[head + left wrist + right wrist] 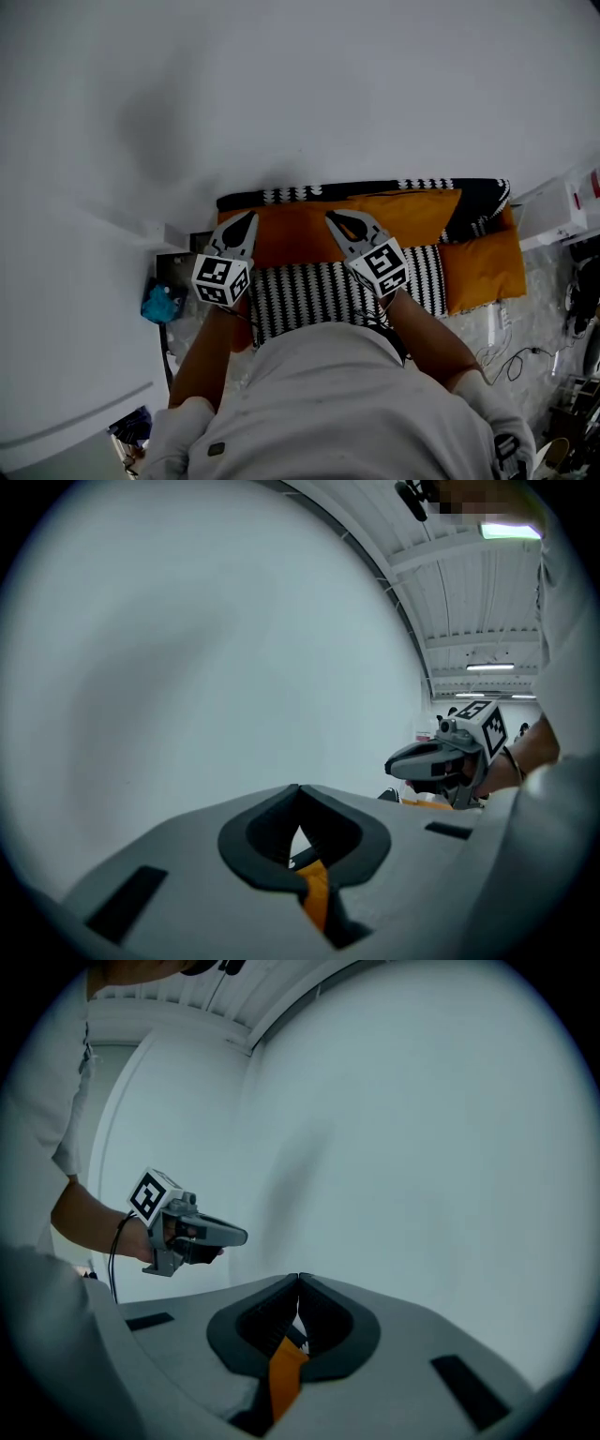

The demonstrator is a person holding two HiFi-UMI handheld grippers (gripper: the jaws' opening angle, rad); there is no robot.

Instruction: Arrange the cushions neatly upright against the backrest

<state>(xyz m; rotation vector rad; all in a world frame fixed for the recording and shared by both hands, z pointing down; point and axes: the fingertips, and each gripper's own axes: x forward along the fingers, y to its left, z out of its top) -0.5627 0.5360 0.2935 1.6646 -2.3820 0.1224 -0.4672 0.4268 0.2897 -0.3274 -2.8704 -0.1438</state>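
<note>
Tightly, orange cushion (291, 234), pinched between both jaws

The orange cushion (300, 234) is matt cloth, the wall (328, 84) smooth and matt.

**White shirt, grey tools, marker cubes**

The person wears a white short-sleeved shirt (328, 403). The left tool (251, 217) and the right tool (331, 218) are grey shells with dark ribbed pads and black slot marks. Each bears a white cube (221, 279) printed with black square markers. A thin black cable (112, 1260) trails by the left wrist.
</note>
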